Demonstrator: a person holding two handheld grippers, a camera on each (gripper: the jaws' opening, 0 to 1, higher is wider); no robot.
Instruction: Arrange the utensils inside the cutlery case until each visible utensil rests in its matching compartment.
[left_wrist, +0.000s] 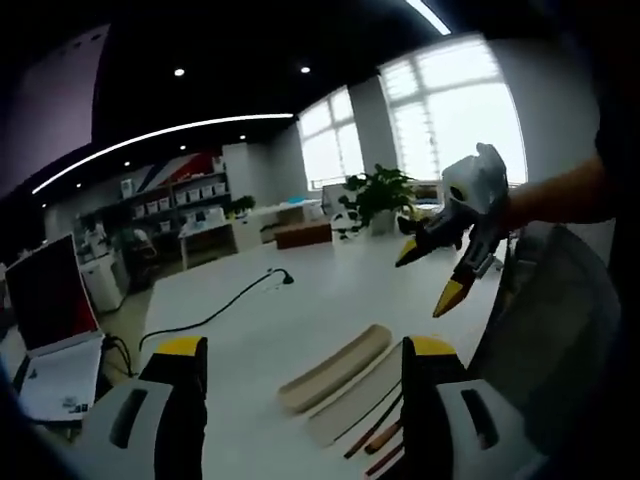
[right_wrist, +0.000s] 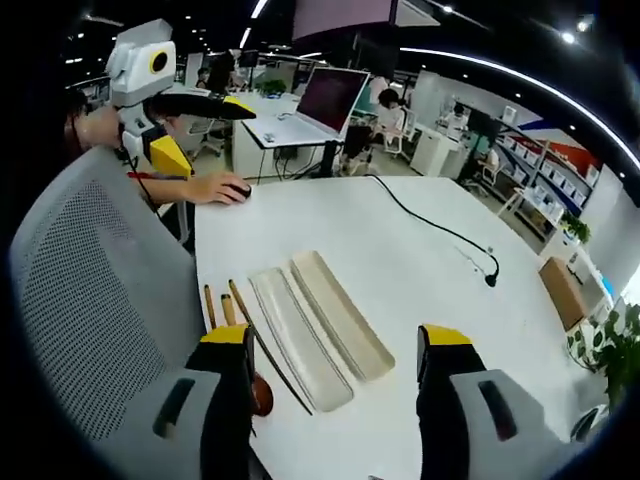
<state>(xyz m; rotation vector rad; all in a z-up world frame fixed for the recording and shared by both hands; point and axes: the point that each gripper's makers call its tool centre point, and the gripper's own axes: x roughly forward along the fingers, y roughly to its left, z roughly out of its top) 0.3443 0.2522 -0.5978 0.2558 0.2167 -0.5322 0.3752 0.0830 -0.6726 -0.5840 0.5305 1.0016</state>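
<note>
On the white table (right_wrist: 400, 260) lie the two long halves of the cutlery case: a beige tray (right_wrist: 340, 312) (left_wrist: 335, 367) and a paler tray (right_wrist: 298, 340) (left_wrist: 355, 402) side by side. Wooden-handled utensils (right_wrist: 218, 305) (left_wrist: 375, 437), a dark chopstick (right_wrist: 265, 355) and a brown spoon bowl (right_wrist: 262, 392) rest on the table beside the paler tray, outside both. My right gripper (right_wrist: 335, 335) (left_wrist: 430, 277) hovers open above the trays, holding nothing. My left gripper (left_wrist: 306, 346) (right_wrist: 205, 130) is open too, raised off the table with nothing between its fingers.
A black cable (right_wrist: 430, 225) (left_wrist: 215, 310) runs across the table's far part. A grey mesh chair (right_wrist: 90, 280) (left_wrist: 560, 320) stands at the near edge. A laptop (right_wrist: 320, 100) (left_wrist: 50, 300) sits on another desk, and a person's hand (right_wrist: 215, 187) rests on a mouse.
</note>
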